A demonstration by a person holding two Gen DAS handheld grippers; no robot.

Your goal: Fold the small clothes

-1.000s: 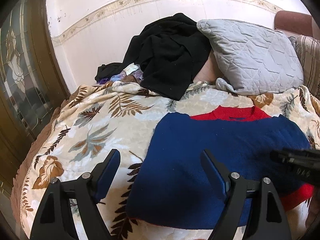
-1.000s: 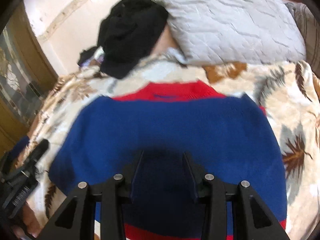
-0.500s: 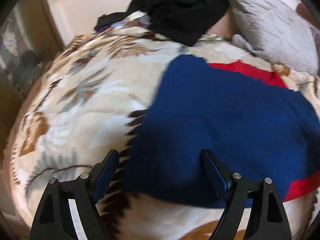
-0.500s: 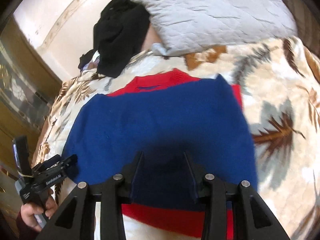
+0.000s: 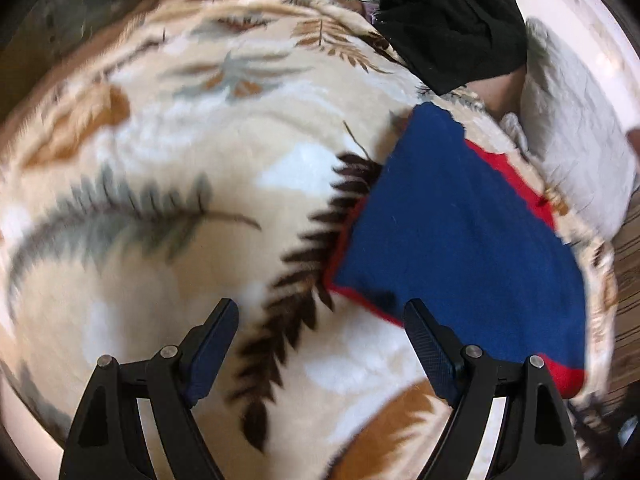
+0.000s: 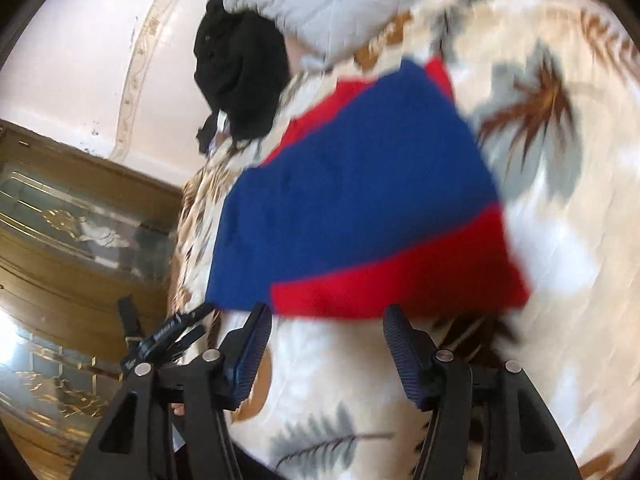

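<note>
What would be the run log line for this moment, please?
left gripper: open, above blanket | right gripper: open, empty | blue-red sweater: flat on blanket, not gripped

Both of your views are smeared by motion blur, so the knit of the sweater [image 5: 460, 232] and the leaf print of the blanket [image 5: 168, 168] beside it cannot be read. Beyond the sweater, the pillow [image 5: 576, 148] is cut by the frame edge and partly covered by the black garment [image 5: 448, 24]. Left of the sweater, your left gripper [image 6: 172, 336] shows only in part, behind the right gripper [image 6: 326, 344].
</note>
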